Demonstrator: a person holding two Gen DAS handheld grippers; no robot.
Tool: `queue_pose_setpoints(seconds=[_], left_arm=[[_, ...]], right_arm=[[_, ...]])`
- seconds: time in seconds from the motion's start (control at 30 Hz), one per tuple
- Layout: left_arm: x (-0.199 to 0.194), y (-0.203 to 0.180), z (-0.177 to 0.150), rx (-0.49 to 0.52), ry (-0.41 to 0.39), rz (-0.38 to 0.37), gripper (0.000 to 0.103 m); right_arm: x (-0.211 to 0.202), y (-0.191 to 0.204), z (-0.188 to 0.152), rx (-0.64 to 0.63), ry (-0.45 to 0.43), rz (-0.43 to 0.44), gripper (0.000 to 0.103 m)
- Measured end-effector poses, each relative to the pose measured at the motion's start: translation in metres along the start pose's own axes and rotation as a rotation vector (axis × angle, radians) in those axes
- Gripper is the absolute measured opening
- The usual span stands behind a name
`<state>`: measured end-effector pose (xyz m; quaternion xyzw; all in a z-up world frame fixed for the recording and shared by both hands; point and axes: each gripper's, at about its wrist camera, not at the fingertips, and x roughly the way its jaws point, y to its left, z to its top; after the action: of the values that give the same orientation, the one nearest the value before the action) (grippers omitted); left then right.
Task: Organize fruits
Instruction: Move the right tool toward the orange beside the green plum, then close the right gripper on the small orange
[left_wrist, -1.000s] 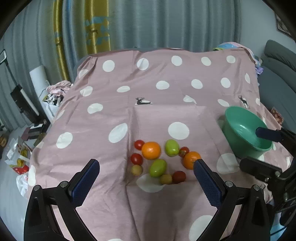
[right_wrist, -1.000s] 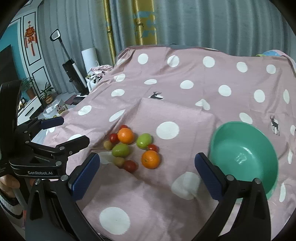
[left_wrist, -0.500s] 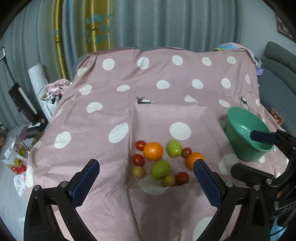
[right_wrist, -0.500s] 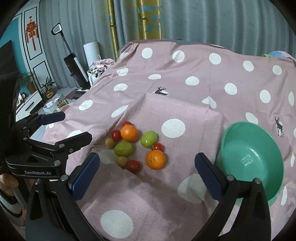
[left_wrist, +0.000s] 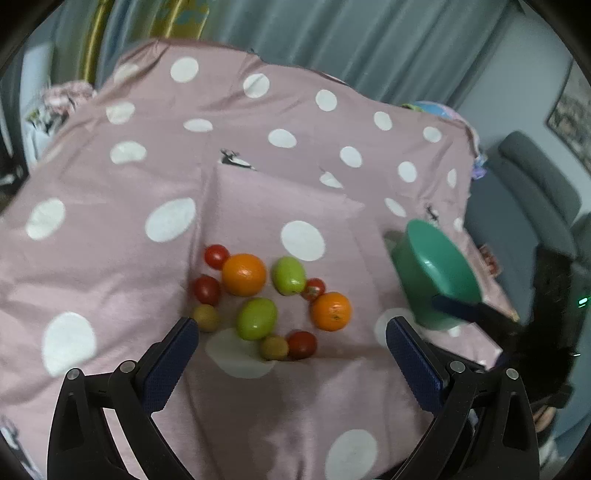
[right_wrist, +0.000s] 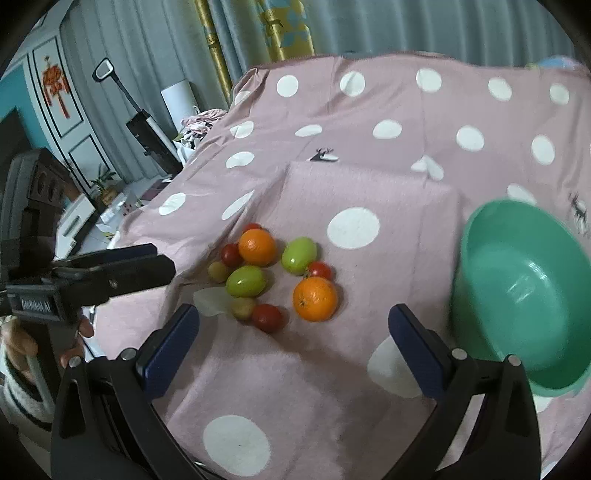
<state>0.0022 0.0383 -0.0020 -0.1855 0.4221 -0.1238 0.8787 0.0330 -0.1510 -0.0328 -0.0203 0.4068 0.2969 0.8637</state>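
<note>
**Over the fruit pile: both grippers wide open, nothing held**

Above the pink polka-dot cloth (left_wrist: 258, 406), left gripper (left_wrist: 291, 347) hovers w/ fingers spread, empty, aimed at the near edge of the fruit cluster. Its left pad (left_wrist: 170, 365) sits just beside a small yellowish fruit (left_wrist: 206, 317) in that view; can't tell if touching. Right gripper (right_wrist: 293, 341) also spread wide, empty, hovering near side of the pile, tilted toward the cloth. In right wrist view the left gripper's body comes in from the left edge, w/ a person's hand (right_wrist: 22, 343) partly visible behind it.

Count, both views agree:
- 2 oranges: (left_wrist: 243, 274), (left_wrist: 330, 311)
- 2 green oval fruits: (left_wrist: 289, 275), (left_wrist: 256, 318)
- 4 red tomatoes: (left_wrist: 216, 256), (left_wrist: 207, 289), (left_wrist: 314, 289), (left_wrist: 302, 344)
- 2 small yellowish fruits; the second (left_wrist: 274, 348) touches the nearest red tomato
- 1 green bowl (right_wrist: 480, 258)

Fruits: all loose on the cloth, packed in one cluster mid-table, most touching a neighbour. Oranges glossy, dimpled skin. Green ones smooth, shiny.

Bowl: plastic, nothing inside, sits right of the cluster, well apart from it. Right view is slightly motion-blurred at the bowl.
</note>
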Motion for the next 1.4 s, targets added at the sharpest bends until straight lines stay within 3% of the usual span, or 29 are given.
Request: queue_pose_setpoints(seconds=[0.1,0.3,0.43,0.7,0.87,1.03,1.17,1.27,1.4], left_arm=[[0.005,0.011,-0.001,-0.052,0.03,-0.084,0.101],[0.012,0.011,-0.009,0.004,0.054,-0.095,0.101],[0.021,0.018,-0.005,-0.007,0.057,-0.05,0.101],[0.039,0.012,0.005,0.02,0.071,-0.046,0.101],[0.045,0.008,0.009,0.028,0.08,-0.09,0.101],[0.052,0.002,0.012,0.052,0.087,-0.085,0.101],[0.057,-0.005,0.017,0.061,0.099,-0.121,0.098],[0.064,-0.018,0.019,0.102,0.12,-0.158,0.084],[0.081,-0.032,0.02,0.132,0.163,-0.168,0.084]], right_arm=[[0.004,-0.004,-0.004,0.012,0.006,0.037,0.103],[0.019,-0.012,-0.009,0.037,0.051,0.071,0.096],[0.031,-0.019,-0.011,0.065,0.077,0.08,0.091],[0.05,-0.033,-0.01,0.099,0.105,0.08,0.082],[0.055,-0.037,-0.01,0.094,0.106,0.081,0.08],[0.062,-0.039,-0.011,0.097,0.121,0.098,0.076],[0.066,-0.039,-0.012,0.088,0.131,0.103,0.071],[0.068,-0.041,-0.012,0.103,0.129,0.113,0.07],[0.072,-0.042,-0.012,0.108,0.135,0.121,0.067]])
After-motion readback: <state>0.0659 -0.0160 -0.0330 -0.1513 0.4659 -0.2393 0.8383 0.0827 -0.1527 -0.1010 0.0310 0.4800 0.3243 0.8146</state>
